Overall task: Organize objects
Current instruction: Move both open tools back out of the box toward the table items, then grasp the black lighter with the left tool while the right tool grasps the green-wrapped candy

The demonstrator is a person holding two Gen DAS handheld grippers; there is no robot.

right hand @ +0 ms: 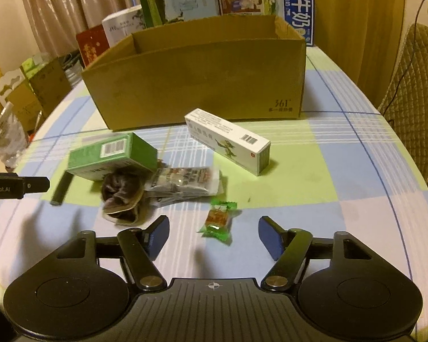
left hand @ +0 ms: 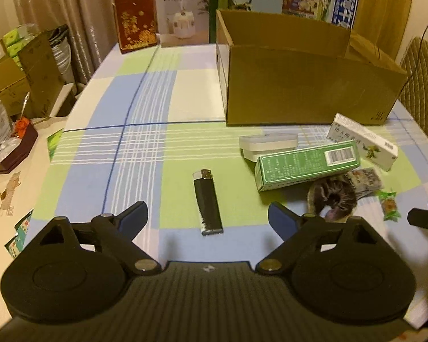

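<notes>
Objects for sorting lie loose on the bench [right hand: 356, 171] in front of the open cardboard box [right hand: 197, 82], which is the evident destination and the landmark used below. Left gripper [left hand: 207, 216]: fingers [left hand: 134, 218] spread wide, holding nothing, with the black lighter [left hand: 207, 202] lying lengthwise on the cloth between them, well short of the box's near wall; this alignment suggests the lighter is its intended pick. Right gripper [right hand: 213, 235]: fingers [right hand: 268, 238] likewise wide and empty, bracketing the green-wrapped candy [right hand: 218, 219], which lies flat nearest to them, apart from the rest. Neither set of fingers touches its item; whether they are close above the cloth cannot be told. Outward from there toward the box: a dark hair scrunchie [right hand: 122, 196] on a card, touching a printed foil packet [right hand: 185, 183]; a green carton [right hand: 111, 154] lying partly over both; a white medicine carton [right hand: 228, 139] lying askew just before the box's front wall; and, in the left view, a white plastic case [left hand: 266, 144] behind the green carton. Box interior is not visible from either camera. Judgement: nothing is yet lifted, and the clustered items will need separating before a clean grasp.
</notes>
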